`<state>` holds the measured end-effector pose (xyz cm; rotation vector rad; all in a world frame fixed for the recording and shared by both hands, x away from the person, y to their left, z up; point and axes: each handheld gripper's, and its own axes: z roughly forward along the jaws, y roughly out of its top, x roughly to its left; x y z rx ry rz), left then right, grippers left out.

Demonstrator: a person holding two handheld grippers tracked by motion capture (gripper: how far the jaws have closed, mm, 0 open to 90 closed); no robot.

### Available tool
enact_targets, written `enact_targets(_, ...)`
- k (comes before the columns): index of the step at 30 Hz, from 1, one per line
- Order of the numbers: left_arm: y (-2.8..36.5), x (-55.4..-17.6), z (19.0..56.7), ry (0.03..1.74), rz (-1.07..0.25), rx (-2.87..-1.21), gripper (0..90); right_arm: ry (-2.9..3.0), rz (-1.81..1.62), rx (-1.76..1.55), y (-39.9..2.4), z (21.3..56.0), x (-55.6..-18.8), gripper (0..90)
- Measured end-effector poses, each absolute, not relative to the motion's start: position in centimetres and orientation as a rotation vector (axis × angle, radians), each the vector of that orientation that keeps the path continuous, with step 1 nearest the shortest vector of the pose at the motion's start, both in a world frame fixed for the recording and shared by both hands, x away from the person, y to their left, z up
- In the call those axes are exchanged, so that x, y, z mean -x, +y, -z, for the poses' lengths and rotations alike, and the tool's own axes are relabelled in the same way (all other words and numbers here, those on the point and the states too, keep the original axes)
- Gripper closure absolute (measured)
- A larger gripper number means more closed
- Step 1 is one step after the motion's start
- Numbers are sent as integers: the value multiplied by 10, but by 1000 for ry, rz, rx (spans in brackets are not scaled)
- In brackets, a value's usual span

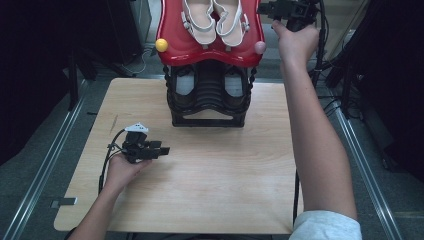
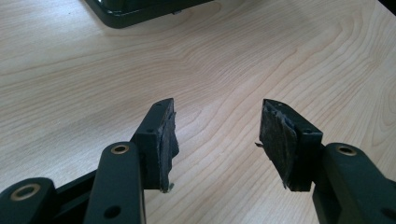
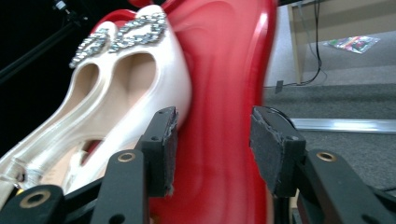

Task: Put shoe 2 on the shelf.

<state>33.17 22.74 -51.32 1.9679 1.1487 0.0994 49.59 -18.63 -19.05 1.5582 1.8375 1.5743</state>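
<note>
The right gripper (image 3: 212,154) is hovering with jaws spread wide, gripping nothing, the glossy red shelf (image 3: 224,70) lying between its pads. A cream sandal (image 3: 126,93) (rhinestone strap glinting) is sitting just beside one pad. The left gripper (image 2: 217,140) is gaping empty over the wooden table (image 2: 210,60).

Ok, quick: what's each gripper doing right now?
Left gripper: open, holding nothing, over the table.
Right gripper: open, holding nothing, by the red tray.
</note>
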Motion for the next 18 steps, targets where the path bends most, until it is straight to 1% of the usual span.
enact_targets(11,223,-335,515,1138,-89,-1994,443,1858,-1564,-1601,-212,214,-493,482)
enact_targets(18,223,-336,513,1130,-96,-1988,435,1867,-1535,-1573,-228,230,-486,481)
